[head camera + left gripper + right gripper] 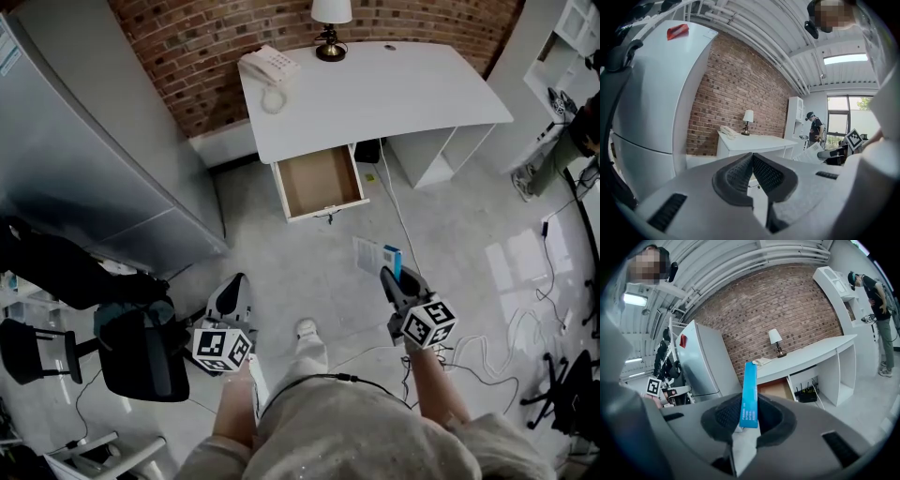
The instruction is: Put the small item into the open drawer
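Your two grippers sit lowest in the head view, just past your forearms. R gripper [392, 281] is clenched on the small item, a thin flat box [378, 256] w/ a white face and a bright blue edge. In the right gripper view the box [750, 394] stands on end btwn the dark ribbed pads of the R gripper [749, 404], blue edge toward the camera. Small white print runs along it, too fine to read. The box rises well above the jaw tips.

L gripper [236, 286] is at your left, jaws pointing ahead. In the left gripper view its pads meet at the tips, L gripper [752, 157] clenched w/ nothing btwn them.

Drawer [319, 183] is pulled out from under the white desk [394, 89], ahead of you and well apart from the box. Its walls are white and only its bare brown bottom shows. On the desk top a white phone [267, 66] sits near the left edge and a lamp [330, 28] stands at the back, against the brick wall [216, 37].

Pale floor [309, 258] lies open btwn your grippers and the drawer front. A tall gray fridge [84, 141] closes in the left side, near the desk's left edge. A black chair [141, 352] is just beside the L gripper. Loose cables [497, 347] trail over the floor at right, and one thin cable runs from under the desk toward the R gripper. Another person [562, 155] stands at far right, by white shelving.
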